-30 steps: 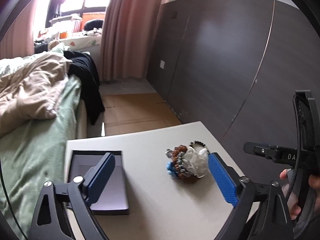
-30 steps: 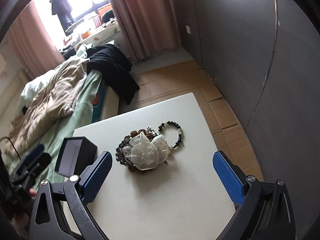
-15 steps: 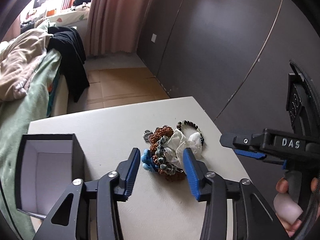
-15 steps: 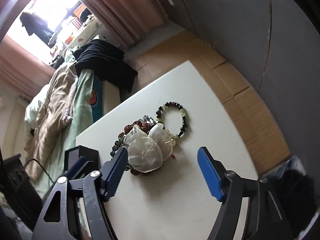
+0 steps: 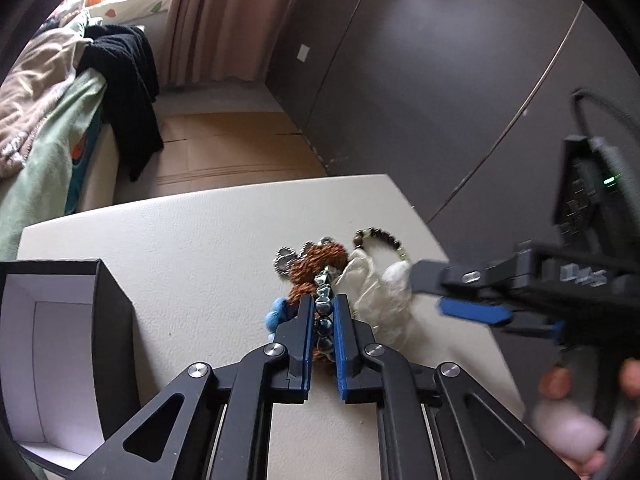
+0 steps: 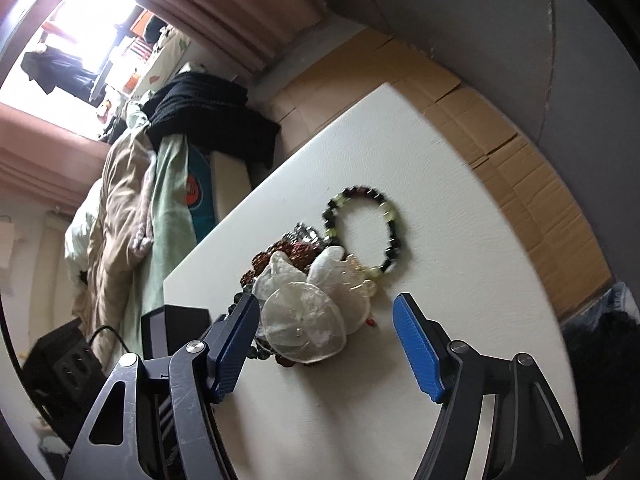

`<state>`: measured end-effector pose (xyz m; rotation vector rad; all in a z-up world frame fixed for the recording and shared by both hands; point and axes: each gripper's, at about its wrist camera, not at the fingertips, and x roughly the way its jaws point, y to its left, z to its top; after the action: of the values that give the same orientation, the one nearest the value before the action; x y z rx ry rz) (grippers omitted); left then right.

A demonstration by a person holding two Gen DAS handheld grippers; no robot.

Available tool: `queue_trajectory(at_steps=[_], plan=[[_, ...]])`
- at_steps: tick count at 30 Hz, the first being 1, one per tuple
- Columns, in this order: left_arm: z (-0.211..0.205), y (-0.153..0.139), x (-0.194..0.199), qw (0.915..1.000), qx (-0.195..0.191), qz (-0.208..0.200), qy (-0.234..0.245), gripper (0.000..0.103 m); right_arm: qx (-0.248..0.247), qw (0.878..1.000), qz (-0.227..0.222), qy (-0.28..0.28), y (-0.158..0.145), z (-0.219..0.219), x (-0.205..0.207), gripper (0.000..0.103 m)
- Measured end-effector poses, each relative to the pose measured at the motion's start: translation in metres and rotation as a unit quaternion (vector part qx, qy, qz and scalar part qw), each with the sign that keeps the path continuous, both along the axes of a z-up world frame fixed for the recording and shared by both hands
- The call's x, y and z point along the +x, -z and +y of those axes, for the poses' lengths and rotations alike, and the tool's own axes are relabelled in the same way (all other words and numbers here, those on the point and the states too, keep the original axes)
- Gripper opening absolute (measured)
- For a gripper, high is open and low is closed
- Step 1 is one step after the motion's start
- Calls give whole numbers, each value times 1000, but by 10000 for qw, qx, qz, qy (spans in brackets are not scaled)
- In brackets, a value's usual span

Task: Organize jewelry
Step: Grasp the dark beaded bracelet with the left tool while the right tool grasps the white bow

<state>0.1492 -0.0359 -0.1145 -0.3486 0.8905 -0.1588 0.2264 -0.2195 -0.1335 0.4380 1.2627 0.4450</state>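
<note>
A heap of jewelry lies on the white table (image 5: 200, 248): brown beads (image 5: 316, 264), a silver chain (image 5: 285, 258), a blue piece (image 5: 276, 314) and white gauze flowers (image 5: 376, 292). My left gripper (image 5: 324, 314) is closing, and its pads press on a grey-blue bead strand (image 5: 323, 308) in the heap. A dark and green bead bracelet (image 6: 364, 232) lies flat beside the heap. My right gripper (image 6: 326, 340) hangs open over the white gauze flowers (image 6: 304, 320), which sit between its fingers. In the left wrist view the right gripper (image 5: 444, 294) comes in from the right.
An open black box (image 5: 52, 344) with a white inside stands at the table's left. A bed (image 5: 48, 128) with a black garment (image 5: 128, 88) lies beyond. Cardboard (image 6: 500, 152) covers the floor by the dark wall (image 5: 420, 80). A power strip (image 6: 68, 364) sits low left.
My left gripper came down onto the heap and closed from wide open onto the bead strand. The right gripper sank toward the white flowers, rolled, and its fingers narrowed.
</note>
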Motion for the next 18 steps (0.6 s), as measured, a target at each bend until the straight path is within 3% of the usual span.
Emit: queue_trajectory(at_steps=[5, 8, 12, 18], plan=[[8, -1, 1, 9995, -301, 69, -39, 9, 22, 9997, 245, -60, 14, 14, 6, 68], [10, -1, 0, 9992, -378, 97, -66, 9, 118, 9991, 388, -130, 21, 19, 6, 49], [12, -7, -6, 9992, -390, -4, -105, 9, 86, 9992, 374, -85, 25, 22, 4, 5], [22, -23, -19, 9980, -549, -169, -273, 8, 323, 9993, -168, 30, 1, 12, -4, 3]])
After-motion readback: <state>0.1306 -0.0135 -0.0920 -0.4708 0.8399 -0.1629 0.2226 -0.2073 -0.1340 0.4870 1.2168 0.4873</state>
